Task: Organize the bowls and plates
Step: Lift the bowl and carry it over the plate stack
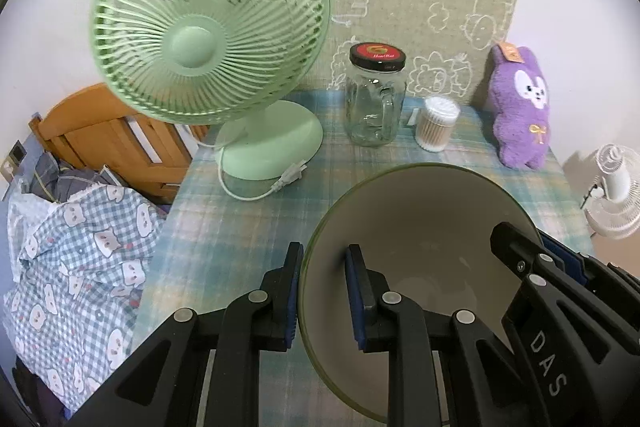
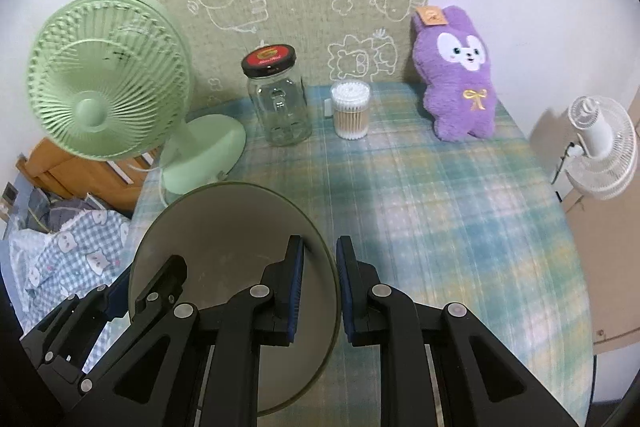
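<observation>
Plaid blue-green cloth covers the surface [image 1: 248, 227] in the left wrist view, with a white wall and a beige mat with doodled animals behind it. At the back stand a green desk fan [image 1: 208, 39], a glass jar [image 1: 375, 95] with a black and red lid, a tub of cotton swabs [image 1: 436, 123] and a purple plush rabbit [image 1: 520, 107]. Nearer the camera, the left gripper [image 1: 324, 291] has its fingers clamped on the left rim of a green-edged bowl [image 1: 424, 227], one finger outside and one inside. The right gripper [image 1: 536, 251] grips the opposite rim.

From the right wrist view, the same bowl [image 2: 224, 227] sits at lower left above the surface [image 2: 440, 227]. The right gripper [image 2: 320, 287] pinches its right rim between its fingers, and the left gripper [image 2: 136, 291] holds the far rim. Beyond are the fan [image 2: 108, 79], jar [image 2: 278, 99], swabs [image 2: 351, 111] and rabbit [image 2: 456, 75].
</observation>
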Action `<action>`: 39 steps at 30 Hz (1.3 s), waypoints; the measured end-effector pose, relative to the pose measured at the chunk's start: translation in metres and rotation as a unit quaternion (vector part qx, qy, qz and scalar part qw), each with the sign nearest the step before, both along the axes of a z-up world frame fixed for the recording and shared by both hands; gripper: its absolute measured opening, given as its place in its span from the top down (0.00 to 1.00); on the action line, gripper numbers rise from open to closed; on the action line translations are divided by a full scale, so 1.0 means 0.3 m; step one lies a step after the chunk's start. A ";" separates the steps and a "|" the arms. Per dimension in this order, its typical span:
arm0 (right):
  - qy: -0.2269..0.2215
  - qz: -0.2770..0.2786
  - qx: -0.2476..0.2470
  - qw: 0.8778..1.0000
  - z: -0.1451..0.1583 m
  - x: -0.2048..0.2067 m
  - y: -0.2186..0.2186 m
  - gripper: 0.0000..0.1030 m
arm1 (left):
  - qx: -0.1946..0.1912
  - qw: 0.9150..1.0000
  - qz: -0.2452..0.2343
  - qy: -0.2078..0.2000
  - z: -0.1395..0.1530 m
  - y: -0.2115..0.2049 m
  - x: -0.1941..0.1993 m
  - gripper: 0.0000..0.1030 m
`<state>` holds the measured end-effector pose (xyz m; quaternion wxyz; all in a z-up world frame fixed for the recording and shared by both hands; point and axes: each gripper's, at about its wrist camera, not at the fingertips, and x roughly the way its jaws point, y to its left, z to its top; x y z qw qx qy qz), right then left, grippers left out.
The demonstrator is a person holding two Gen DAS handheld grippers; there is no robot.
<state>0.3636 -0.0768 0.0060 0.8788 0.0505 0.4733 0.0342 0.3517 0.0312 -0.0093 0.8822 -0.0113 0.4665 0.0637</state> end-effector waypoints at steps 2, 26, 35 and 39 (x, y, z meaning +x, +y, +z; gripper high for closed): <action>-0.005 -0.003 -0.001 1.000 0.031 -0.051 0.003 0.80 | 0.000 1.000 -0.004 -0.005 0.032 0.004 -0.045 0.82; 0.016 -0.028 -0.015 0.999 0.008 -0.548 0.041 0.81 | -0.001 0.999 -0.045 0.014 0.008 0.044 -0.485 0.82; 0.041 -0.034 -0.016 0.998 -0.080 -0.625 0.035 0.81 | -0.003 0.998 -0.052 0.039 -0.073 0.038 -0.557 0.82; 0.052 -0.034 -0.016 0.998 -0.115 -0.641 0.036 0.81 | -0.005 0.997 -0.051 0.050 -0.100 0.041 -0.575 0.82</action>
